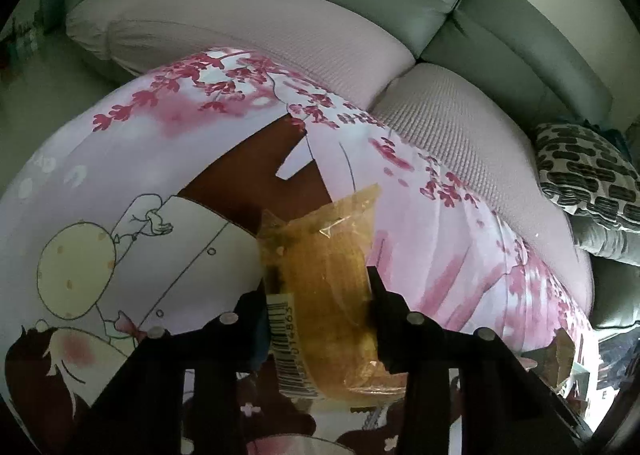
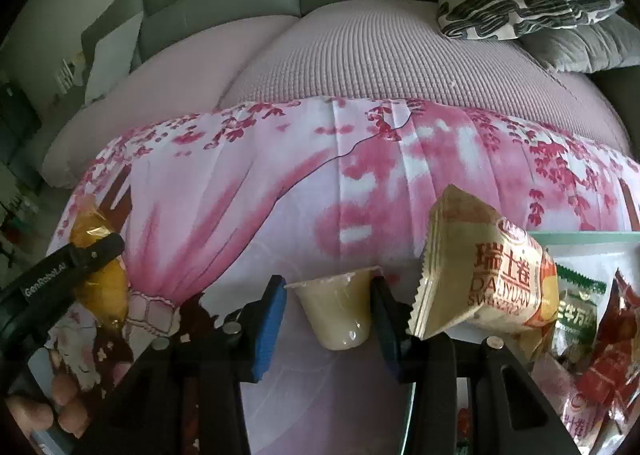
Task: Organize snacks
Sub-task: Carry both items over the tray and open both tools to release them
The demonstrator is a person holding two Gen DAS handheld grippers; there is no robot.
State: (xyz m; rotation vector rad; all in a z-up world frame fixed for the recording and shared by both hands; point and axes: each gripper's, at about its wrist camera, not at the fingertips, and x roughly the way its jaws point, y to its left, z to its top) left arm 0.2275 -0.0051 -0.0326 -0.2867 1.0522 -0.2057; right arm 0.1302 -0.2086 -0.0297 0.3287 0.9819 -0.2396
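While the left tool (image 1: 320, 287) grips a clear-wrapped cake (image 1: 324, 275), the right tool (image 2: 330, 307) clamps a jelly cup (image 2: 334, 307). Beside it, a snack pack (image 2: 484, 271) reads "DALIYUAN".

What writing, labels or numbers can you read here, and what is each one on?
"GenRoboAI": left gripper.
"DALIYUAN", with red Chinese characters above: Swiss roll packet.
Barcode digits ending "014863": yellow cake wrapper.
Green packet and red packets: print too blurred.
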